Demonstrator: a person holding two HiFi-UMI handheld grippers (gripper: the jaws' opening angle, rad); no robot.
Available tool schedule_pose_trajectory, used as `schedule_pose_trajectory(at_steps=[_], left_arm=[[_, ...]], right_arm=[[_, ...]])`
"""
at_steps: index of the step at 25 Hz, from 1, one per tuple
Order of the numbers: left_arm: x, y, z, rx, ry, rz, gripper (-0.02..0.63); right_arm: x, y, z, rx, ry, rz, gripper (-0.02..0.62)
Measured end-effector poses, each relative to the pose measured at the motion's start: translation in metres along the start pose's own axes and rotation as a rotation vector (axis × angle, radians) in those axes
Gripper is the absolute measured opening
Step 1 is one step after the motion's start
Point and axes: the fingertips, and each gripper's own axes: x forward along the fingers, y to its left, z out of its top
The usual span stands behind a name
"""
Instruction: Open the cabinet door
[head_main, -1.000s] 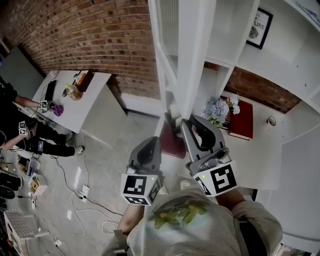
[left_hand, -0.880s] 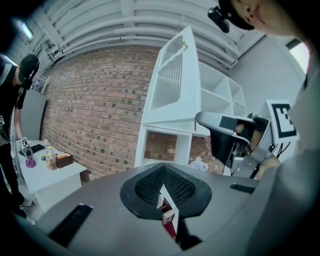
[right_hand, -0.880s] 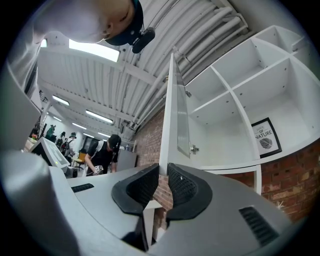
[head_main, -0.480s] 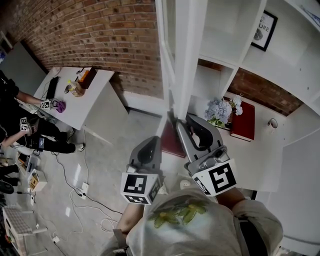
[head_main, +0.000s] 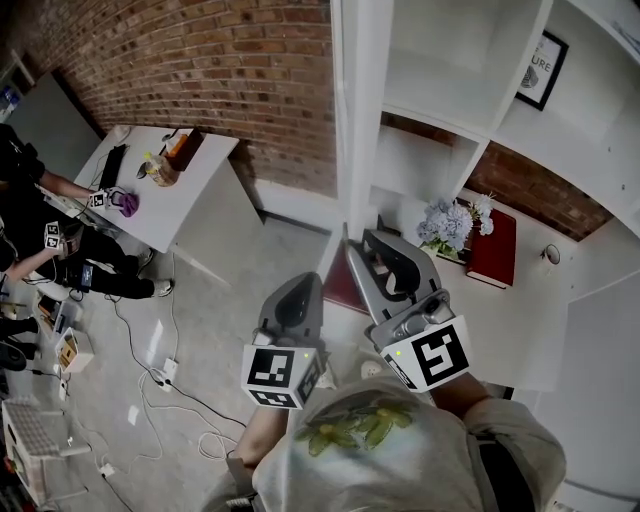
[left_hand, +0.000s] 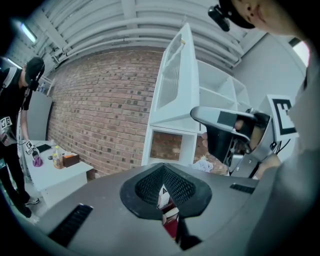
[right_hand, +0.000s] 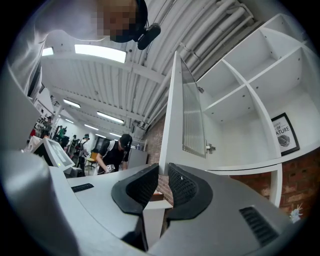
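Two handheld grippers show low in the head view, above the person's pale shirt. The left gripper (head_main: 303, 283) is at lower centre and the right gripper (head_main: 357, 244) just right of it, with its tips up against the bottom of the cabinet door (head_main: 352, 110). That door stands edge-on as a thin white strip up the middle of the frame, swung out from the white shelf unit (head_main: 450, 90) at upper right. Only this view takes in the pale blue flowers (head_main: 452, 222) and the red book (head_main: 494, 246) on the white ledge at centre right. It alone also shows the white table (head_main: 175, 215) by the brick wall (head_main: 230, 70) at upper left. In the left gripper view that gripper's jaws sit at lower centre with their tips met and nothing between them. The door (left_hand: 175, 75) rises at upper centre, turned enough to show a ribbed panel, and the right gripper appears side-on at centre right, as no other view gives it. In the right gripper view the dark pads at lower centre are closed on the door's bottom corner, its white edge filling the narrow gap between them. Above, the door's inner face carries a hinge (right_hand: 209, 148), and a framed picture (right_hand: 284, 134) hangs at the right edge. At left centre a person in a cap (right_hand: 117, 150) leans forward.
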Motion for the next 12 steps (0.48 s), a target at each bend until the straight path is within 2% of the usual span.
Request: schedule_pose_trajectory(at_steps=[6, 12], left_arm=[[-0.006, 0.009, -0.006, -0.011, 0.018, 0.021, 0.008], [-0.012, 0.016, 0.0, 0.005, -0.009, 0.045, 0.008]], right_arm=[[0.01, 0.01, 0.0, 0.004, -0.009, 0.027, 0.069], [0.019, 0.019, -0.001, 0.0, -0.022, 0.031, 0.069]])
